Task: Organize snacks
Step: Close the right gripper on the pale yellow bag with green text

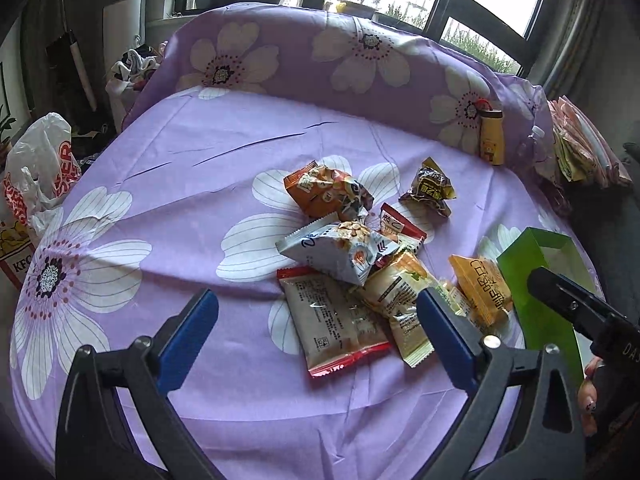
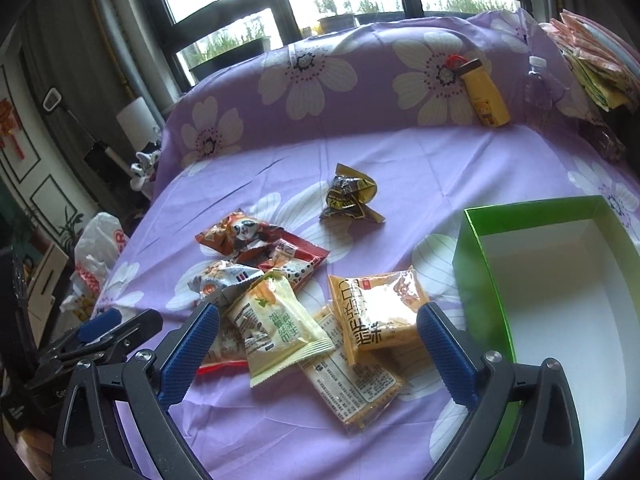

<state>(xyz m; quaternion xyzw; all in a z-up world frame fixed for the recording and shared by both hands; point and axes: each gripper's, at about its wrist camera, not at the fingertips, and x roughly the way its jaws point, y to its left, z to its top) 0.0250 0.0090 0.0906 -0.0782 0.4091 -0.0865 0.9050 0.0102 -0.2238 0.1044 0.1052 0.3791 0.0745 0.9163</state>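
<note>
Right gripper [image 2: 318,322]: jaws wide apart, nothing clamped; yellow snack packet [image 2: 378,316] lies between and just beyond them
Left gripper [image 1: 318,316]: jaws apart, empty, above red-edged cracker packet [image 1: 334,320]
Advice: pinch only the top packet, at its sealed edge
Green box [image 2: 476,264]: empty, right of the right jaw
Packets: glossy, crinkled, overlapping

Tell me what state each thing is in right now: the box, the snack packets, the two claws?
Green box: open, empty.
Orange packet: sealed, on top of the pile.
Dark packet: crumpled, lying apart.
Yellow bottle: capped, leaning against the cushion.
Left gripper: open, holding nothing.
Right gripper: open, holding nothing.
</note>
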